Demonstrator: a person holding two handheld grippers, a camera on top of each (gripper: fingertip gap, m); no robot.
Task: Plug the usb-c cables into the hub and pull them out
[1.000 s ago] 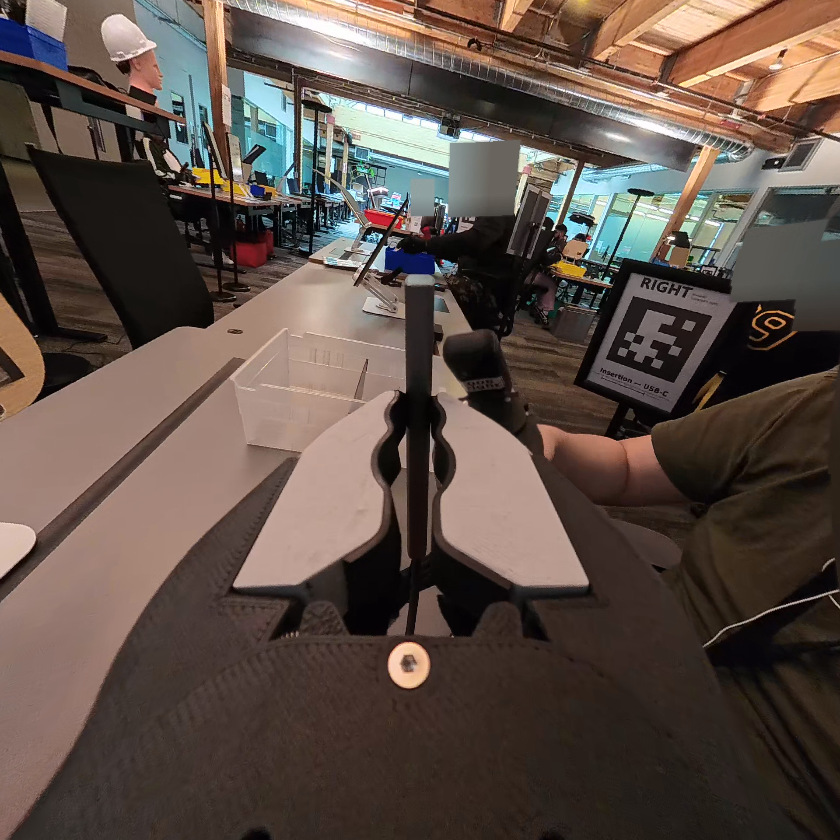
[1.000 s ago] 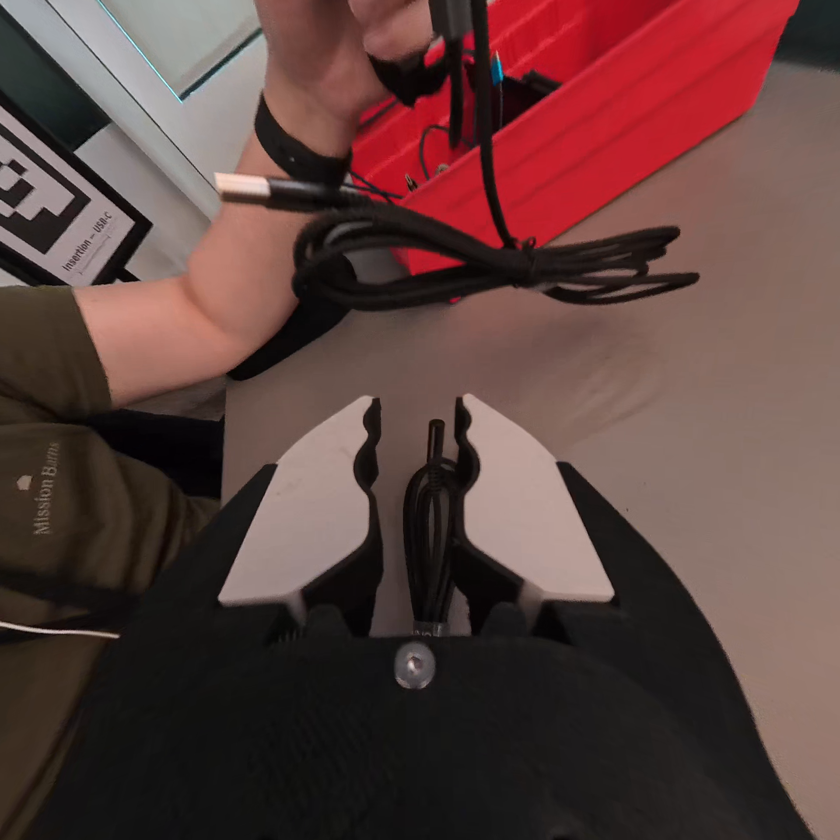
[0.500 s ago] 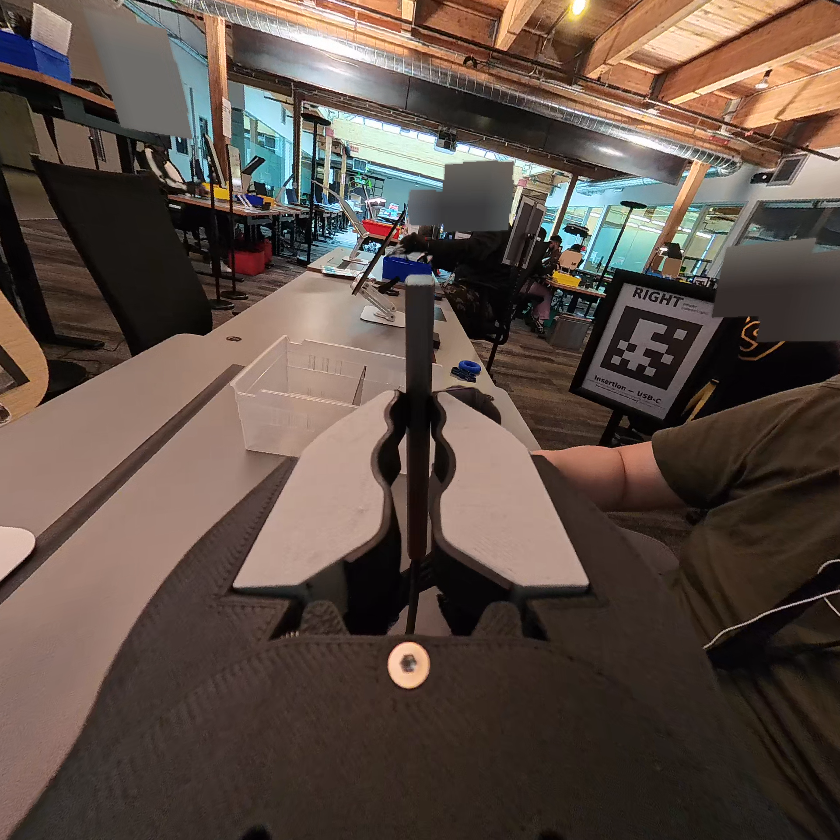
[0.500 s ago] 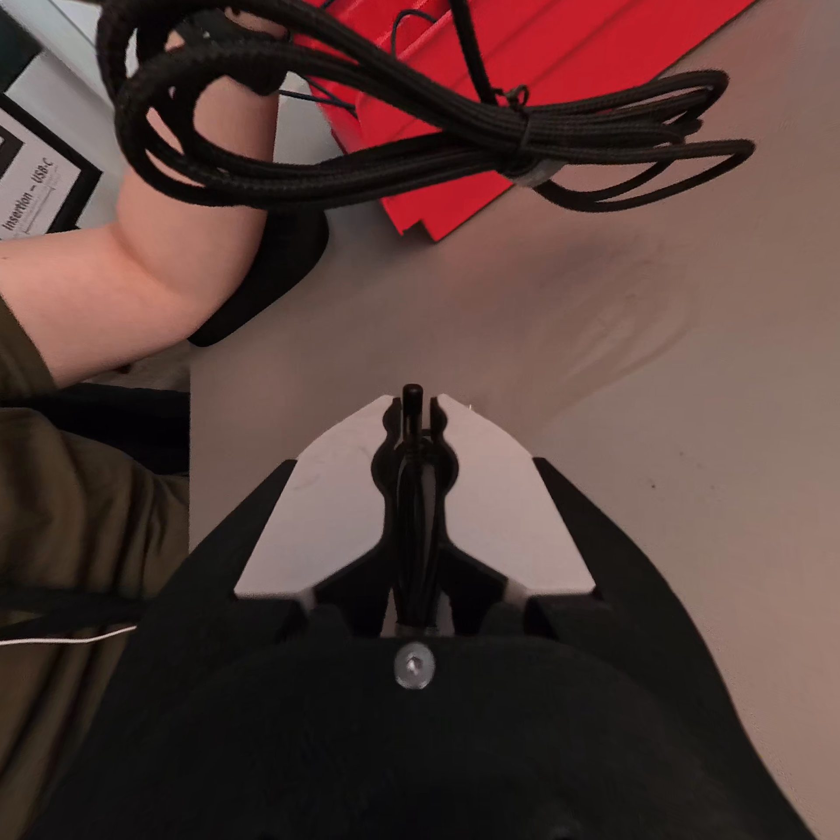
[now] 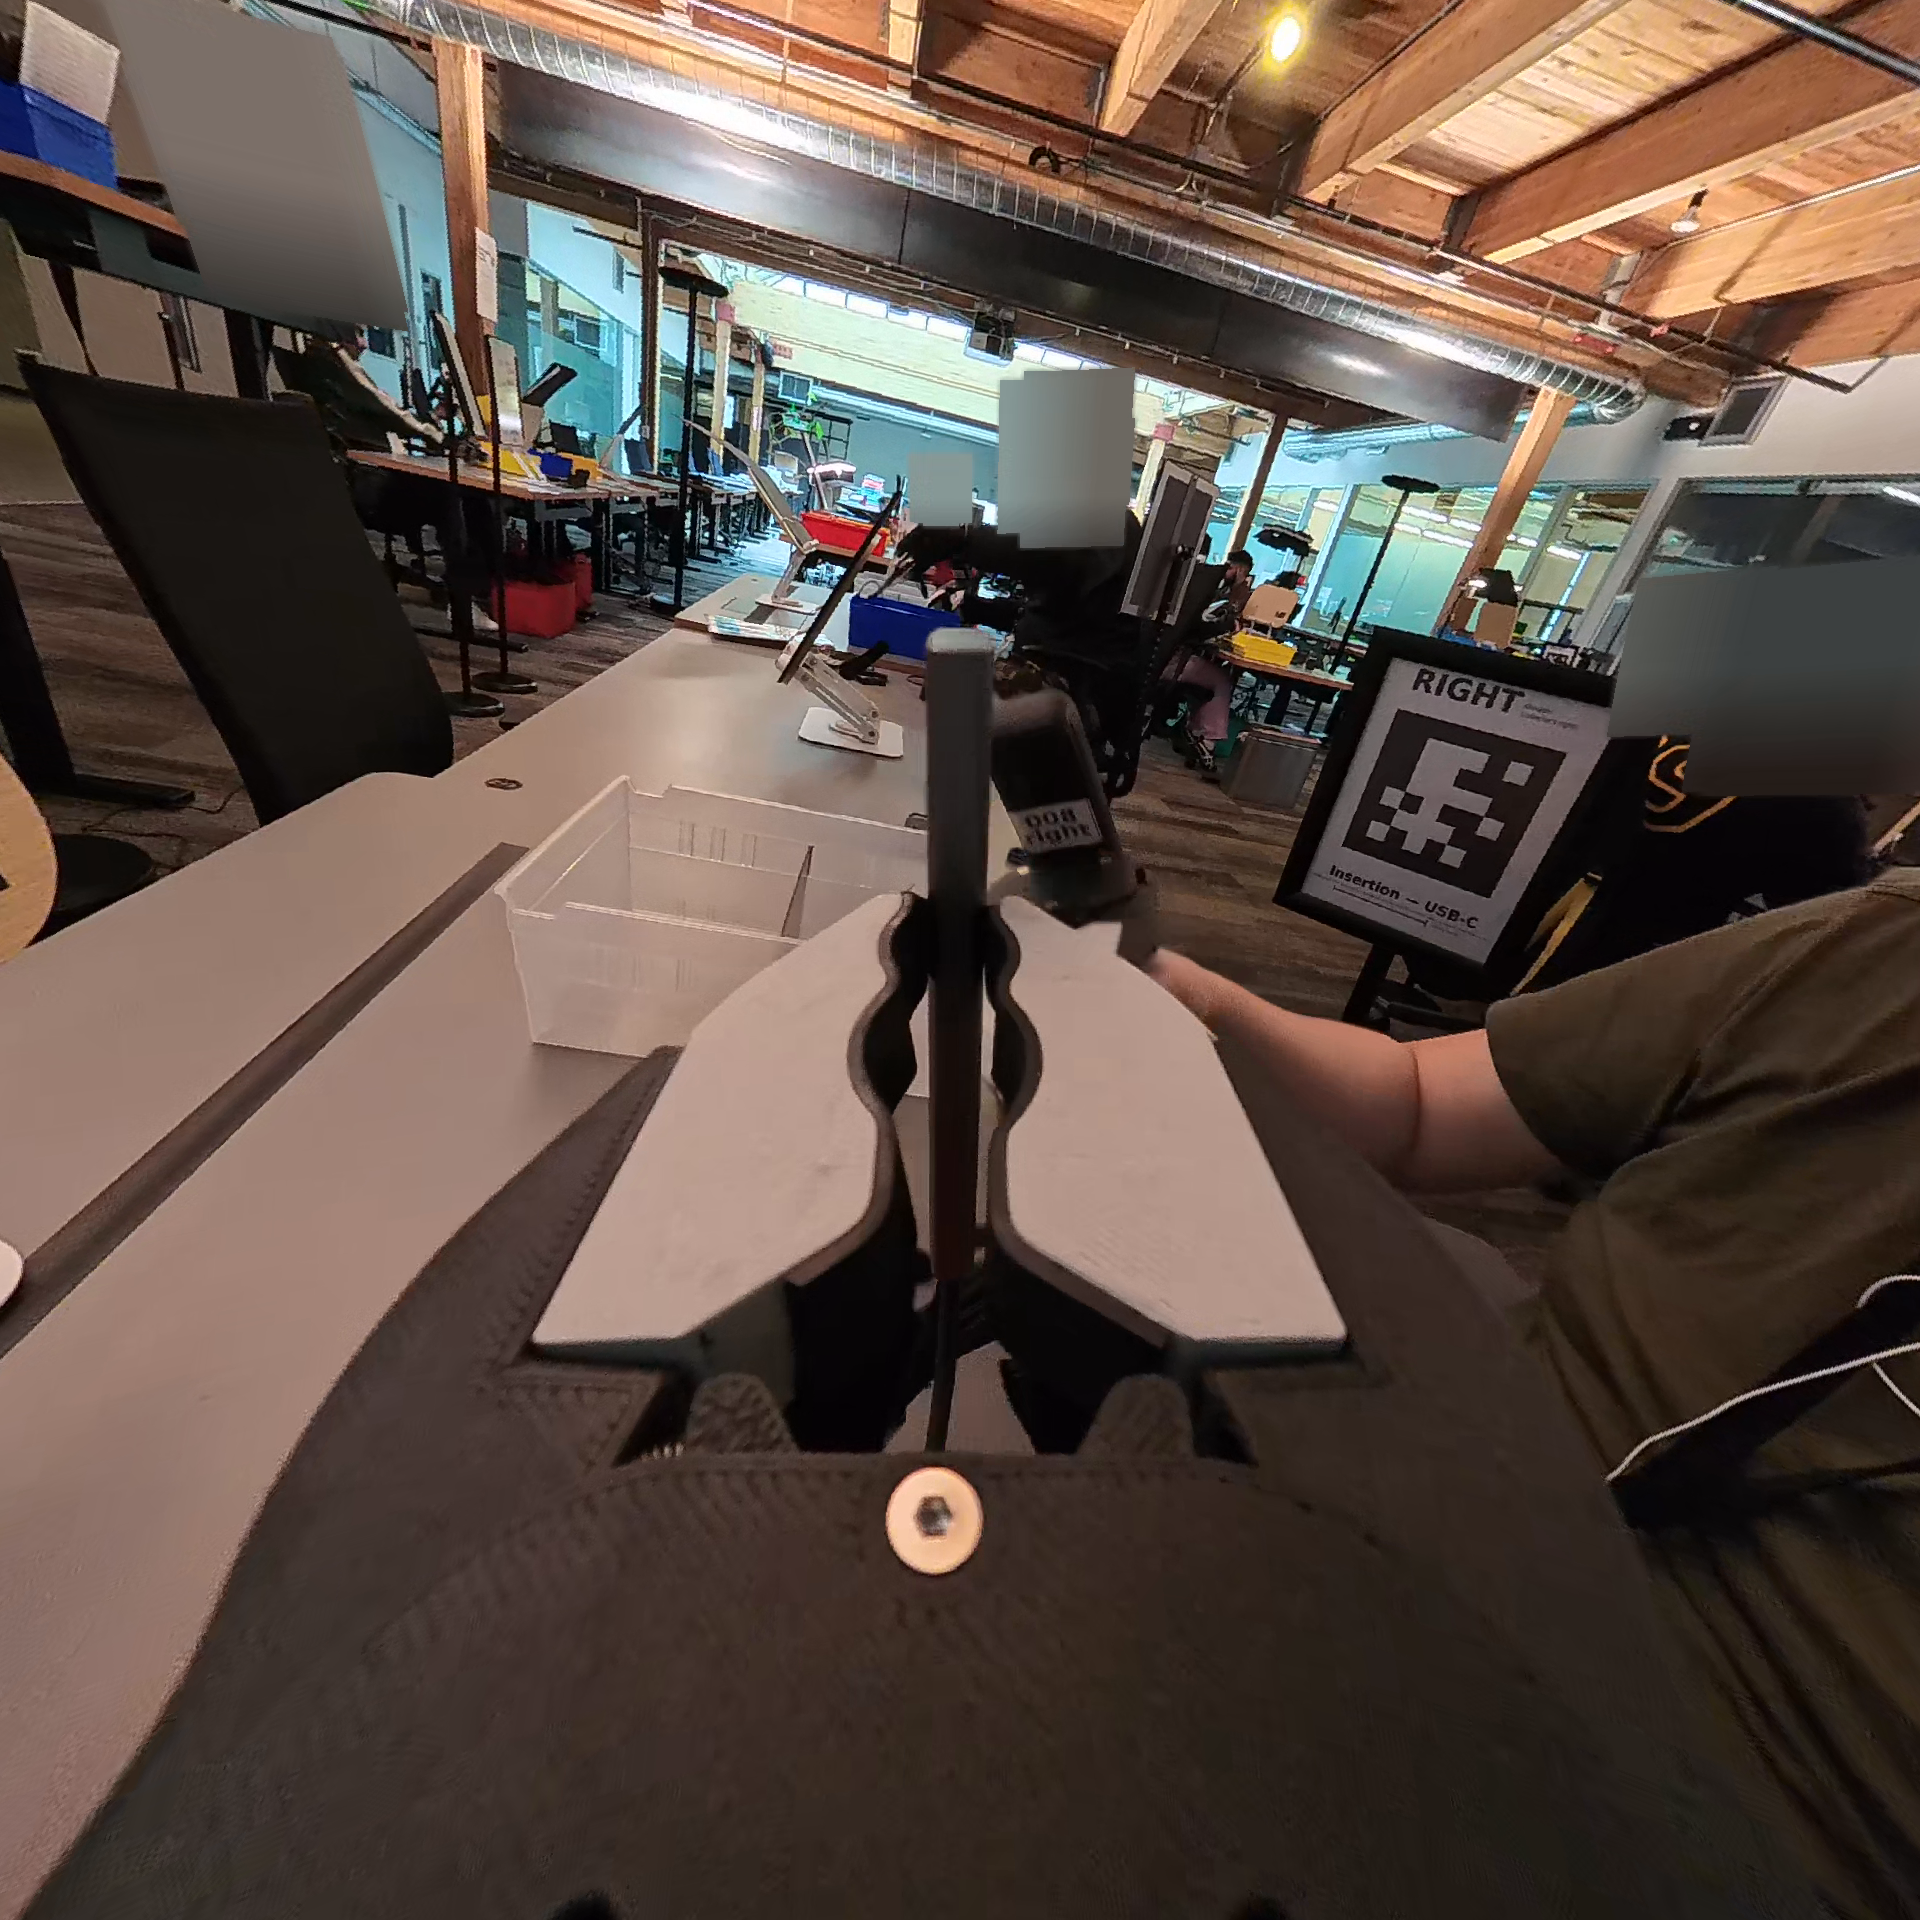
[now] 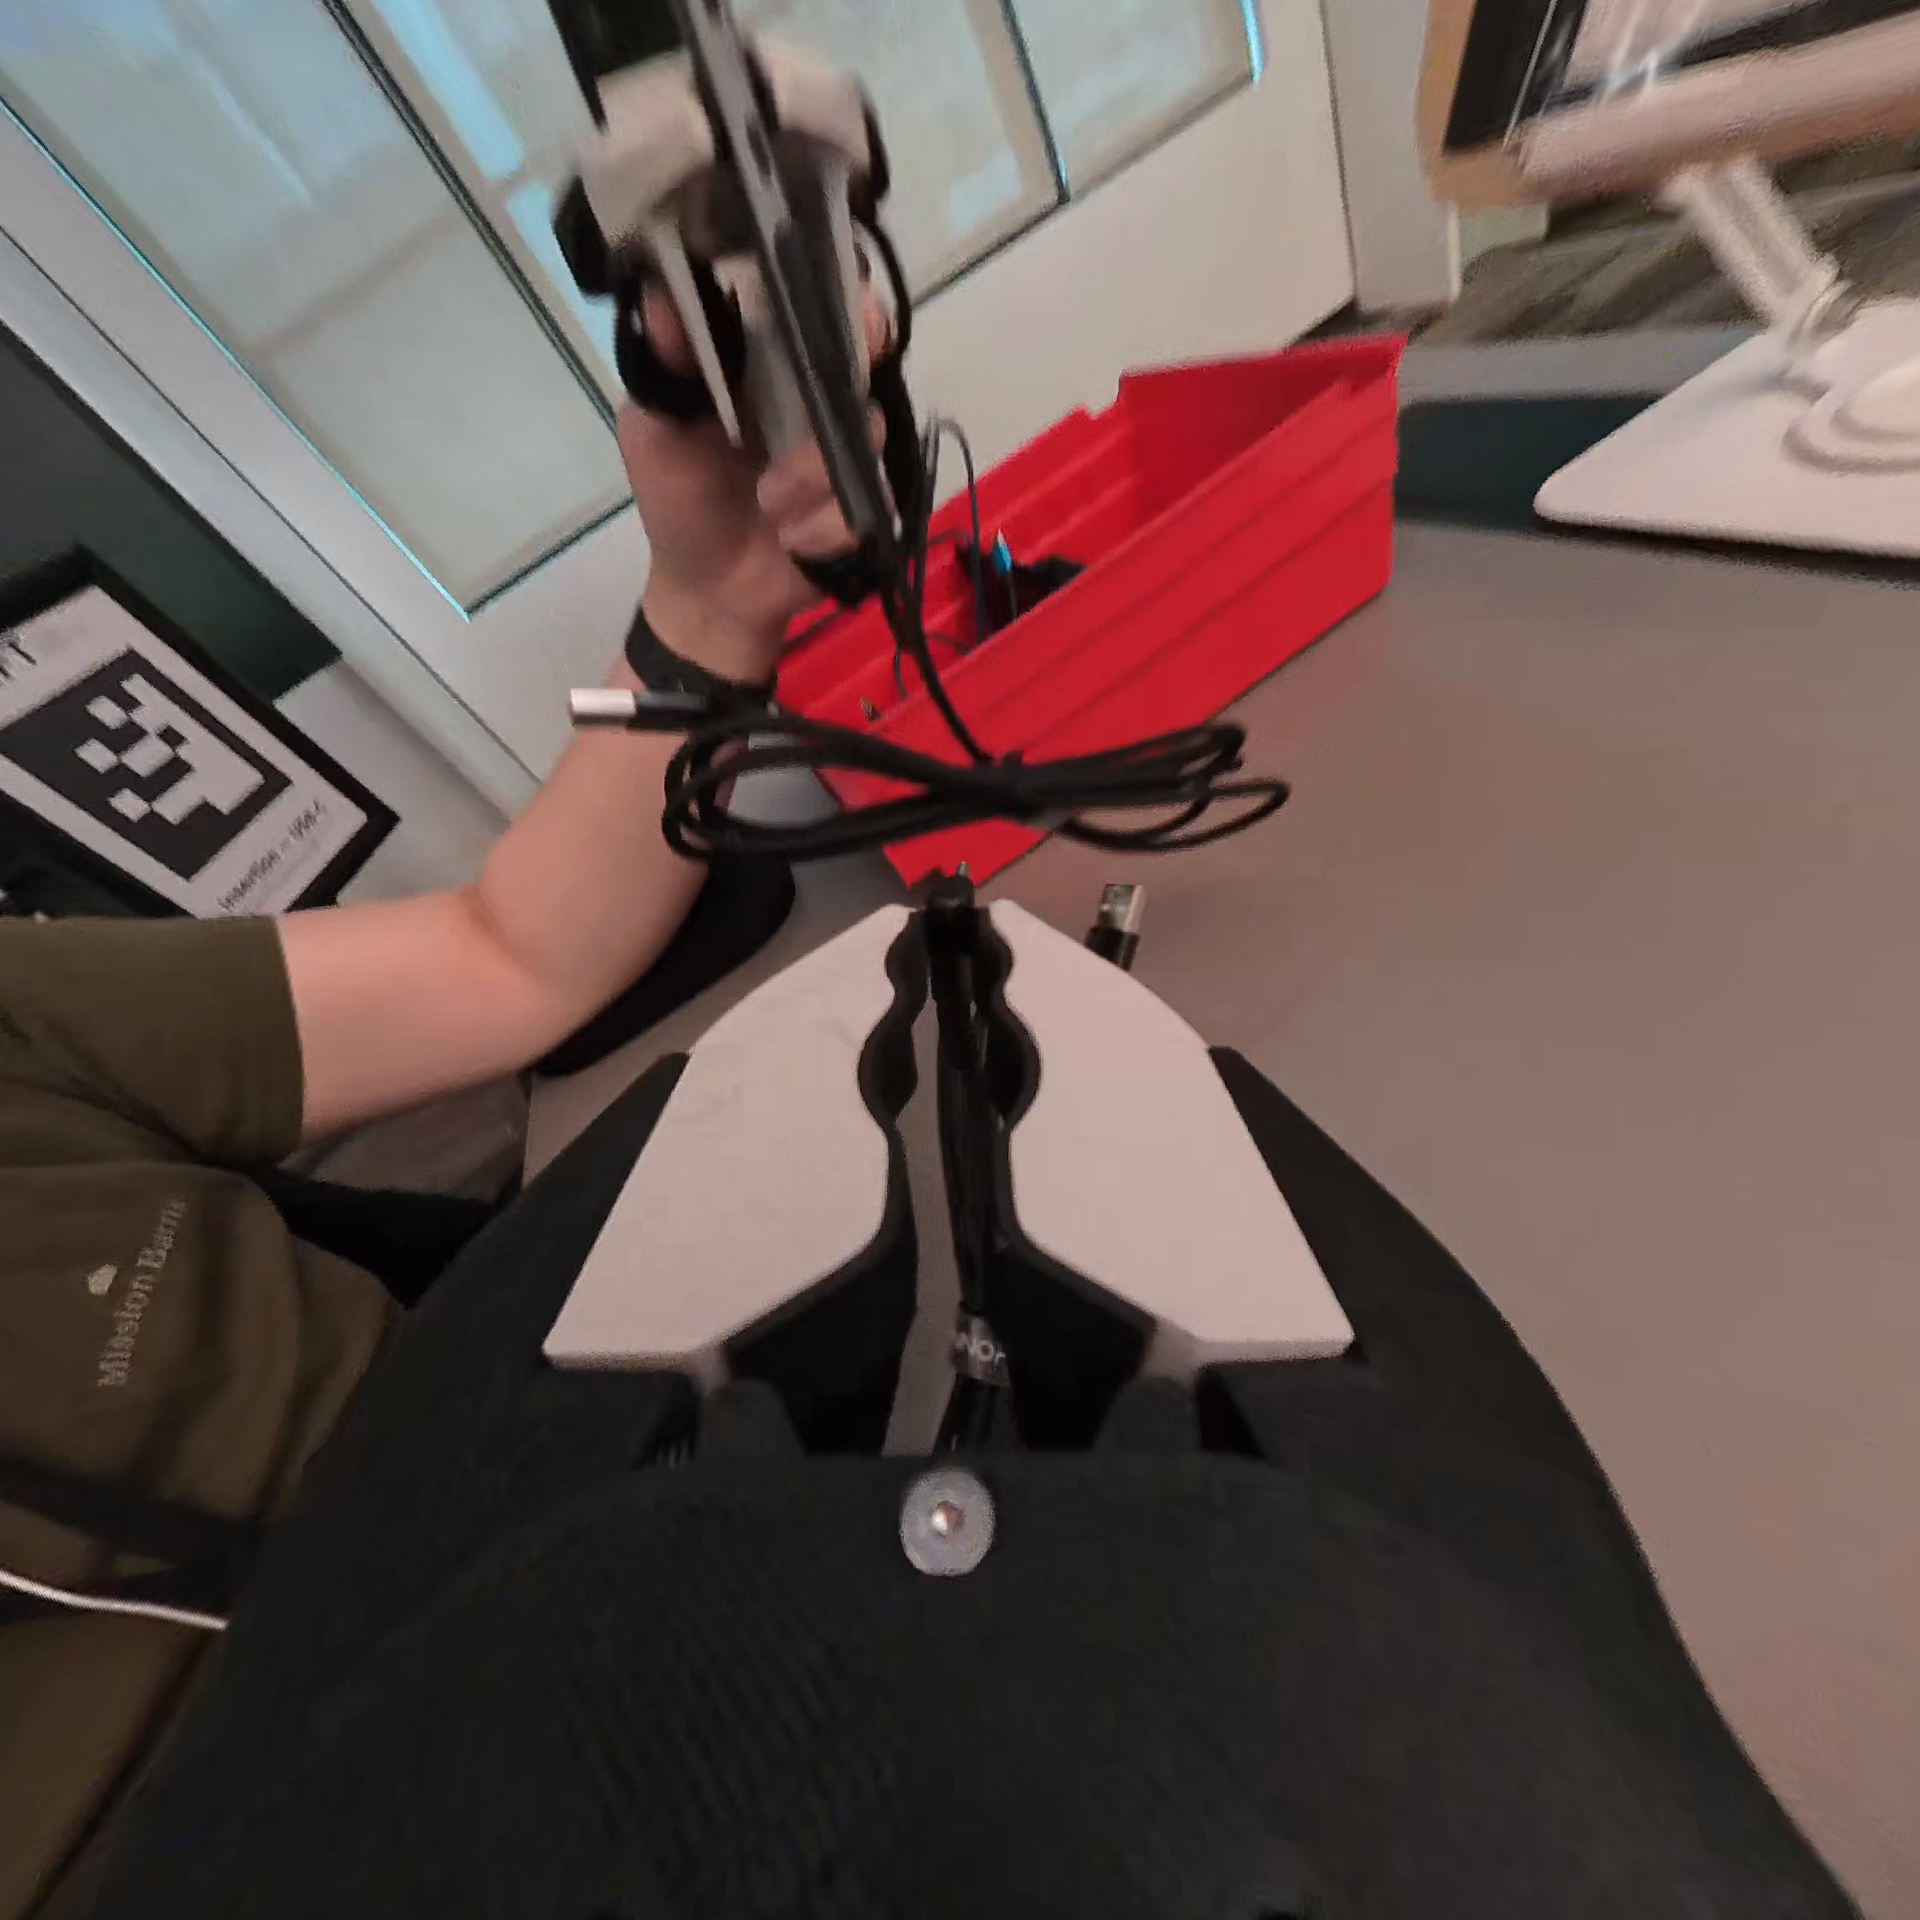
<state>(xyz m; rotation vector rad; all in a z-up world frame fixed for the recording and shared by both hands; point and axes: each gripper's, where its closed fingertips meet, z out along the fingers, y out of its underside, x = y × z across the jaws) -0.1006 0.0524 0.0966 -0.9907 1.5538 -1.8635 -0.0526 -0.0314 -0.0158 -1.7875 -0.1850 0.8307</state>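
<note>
The grey table (image 5: 260, 1091) runs ahead of and to the left of the left gripper (image 5: 951, 935), with a clear plastic bin (image 5: 665, 914) just beyond its fingertips on the left, a black chair (image 5: 249, 623) farther off, and a framed marker sign (image 5: 1455, 810) well off to the right. In the right wrist view a red bin (image 6: 1195, 613) lies ahead of the right gripper (image 6: 951, 914), near the table's edge, and a white stand base (image 6: 1766, 468) sits far ahead to the right. The left gripper's fingers are pinched narrow on the slim grey hub (image 5: 956, 831), which stands straight out past the fingertips; from its far end hangs a coiled black bundle of cable (image 6: 966, 790), in the air between the two grippers. The right gripper is clamped narrow on a black usb-c cable (image 6: 956, 1039), its plug tip just proud of the fingertips; a loose connector (image 6: 1117, 920) lies on the table just right of them. The step in hand looks like bringing plug to port: it would go best with the hub held steady, the plug squared to the port before pushing, and the hanging bundle kept out from between them. Open table lies ahead and to the right of the right fingers; the red bin's wall and the table edge to the left limit the room.
</note>
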